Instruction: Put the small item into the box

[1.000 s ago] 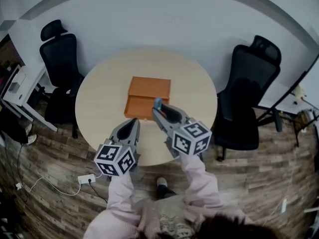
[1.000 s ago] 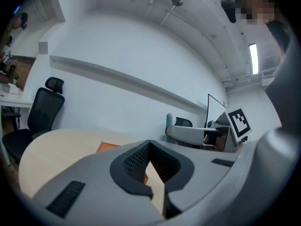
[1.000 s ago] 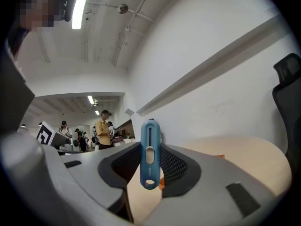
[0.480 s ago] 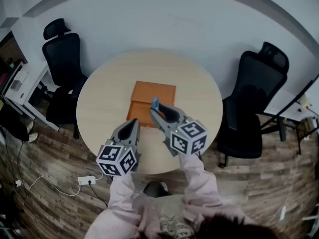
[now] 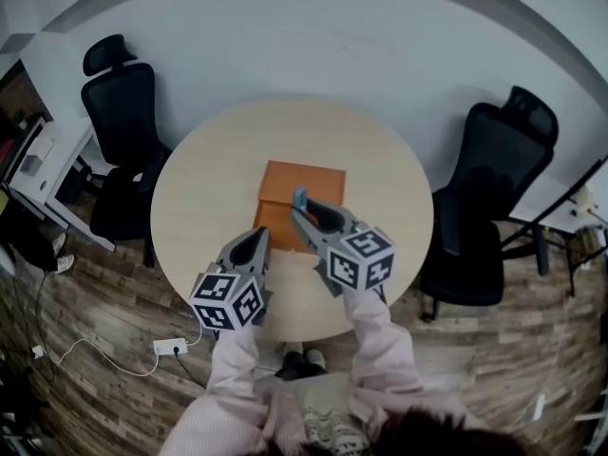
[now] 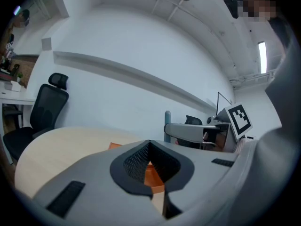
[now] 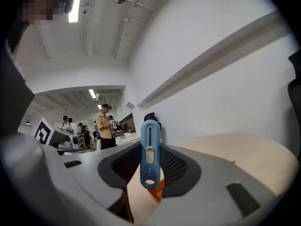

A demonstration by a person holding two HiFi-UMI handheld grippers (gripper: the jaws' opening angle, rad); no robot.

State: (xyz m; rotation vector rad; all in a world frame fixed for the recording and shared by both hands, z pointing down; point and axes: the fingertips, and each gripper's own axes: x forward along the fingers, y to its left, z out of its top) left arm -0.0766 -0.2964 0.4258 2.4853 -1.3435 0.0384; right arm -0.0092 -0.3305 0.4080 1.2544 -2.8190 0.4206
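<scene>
Table (image 5: pixel 199 188), one box (image 5: pixel 309 180), one blue item (image 7: pixel 149 147) (gripped)

Right tongs (image 5: pixel 300 205) hold a small blue item (image 5: pixel 299 196) over the orange box (image 5: pixel 306 176) — left tongs (image 5: pixel 258 237) hover nearby.

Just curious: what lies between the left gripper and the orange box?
Nothing but a sliver of bare tabletop; in the head view the left gripper nearly reaches the orange box.

The box (image 5: pixel 304 180) on the table (image 5: pixel 204 183) is orange. The table is pale tan wood. The small item (image 7: pixel 149 154) is blue with a cream patch. The left gripper (image 5: pixel 258 237) and right gripper (image 5: pixel 304 215) are grey, and their cubes have black-and-white squares. The chairs (image 5: pixel 116 126) beside the table are black.
</scene>
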